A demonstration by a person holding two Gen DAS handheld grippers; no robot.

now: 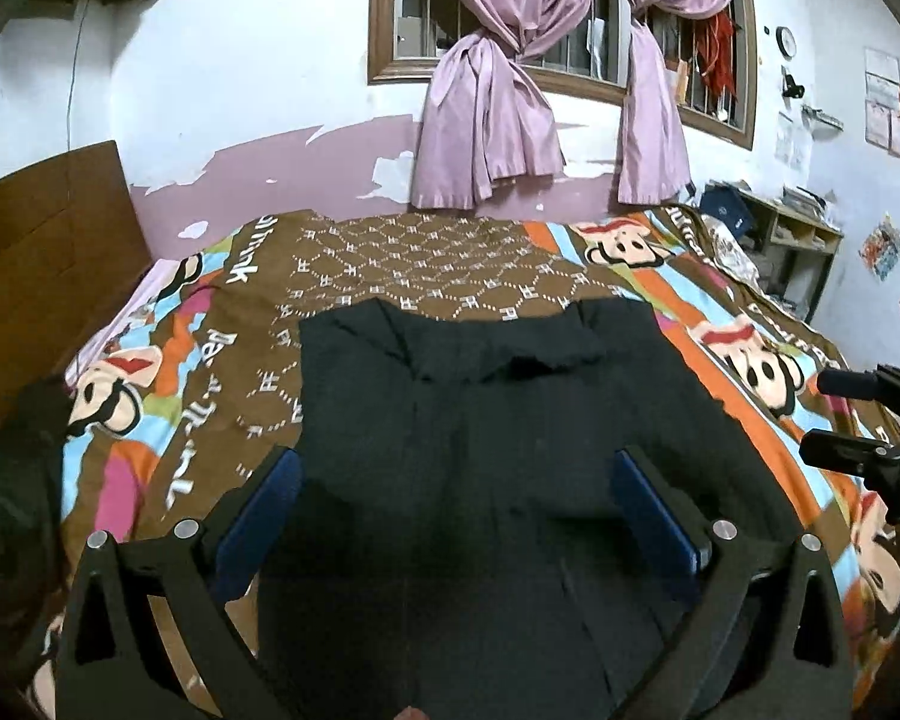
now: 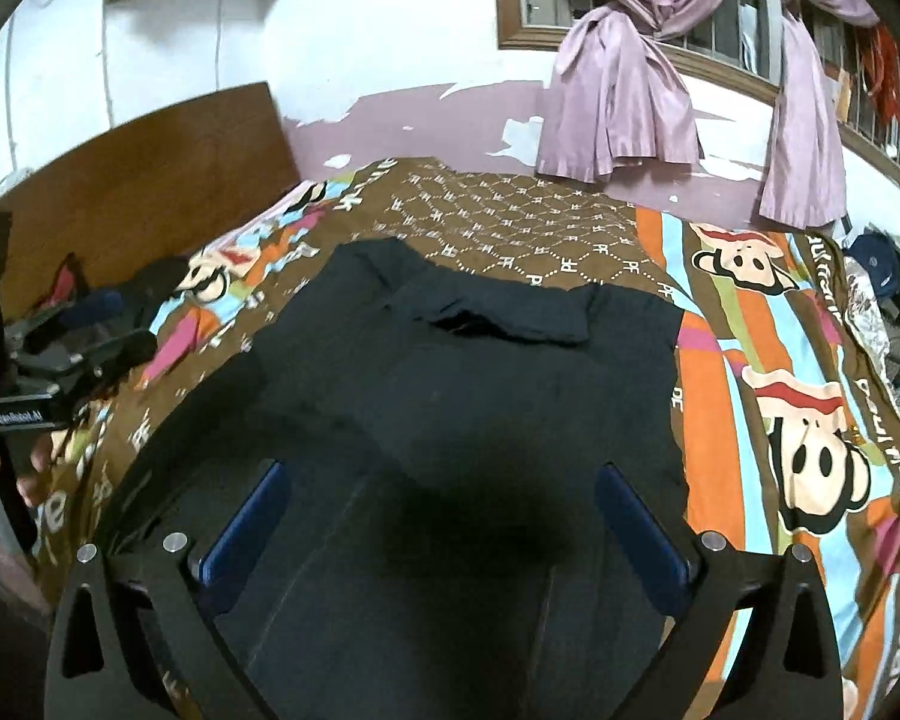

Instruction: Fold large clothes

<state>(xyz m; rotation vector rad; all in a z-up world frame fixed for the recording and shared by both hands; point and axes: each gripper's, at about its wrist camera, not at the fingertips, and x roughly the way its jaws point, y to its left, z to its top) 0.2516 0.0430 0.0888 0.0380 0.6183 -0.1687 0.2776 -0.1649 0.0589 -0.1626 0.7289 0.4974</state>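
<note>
A large black garment (image 1: 486,420) lies flat on the bed, its collar end toward the window; it also shows in the right wrist view (image 2: 480,372). My left gripper (image 1: 456,468) hovers just above its near part, jaws wide apart, blue pads (image 1: 264,516) empty. My right gripper (image 2: 444,486) hovers over the garment's near part too, jaws wide apart and empty. The right gripper's body shows at the right edge of the left wrist view (image 1: 870,438); the left gripper's body, held by a hand, shows at the left of the right wrist view (image 2: 48,372).
The bed carries a brown cartoon-monkey blanket (image 1: 438,264). A wooden headboard (image 1: 42,252) stands at the left. Pink curtains (image 1: 486,120) hang over the window behind. A cluttered shelf (image 1: 792,234) stands at the right. Dark clothes (image 2: 150,288) lie near the headboard.
</note>
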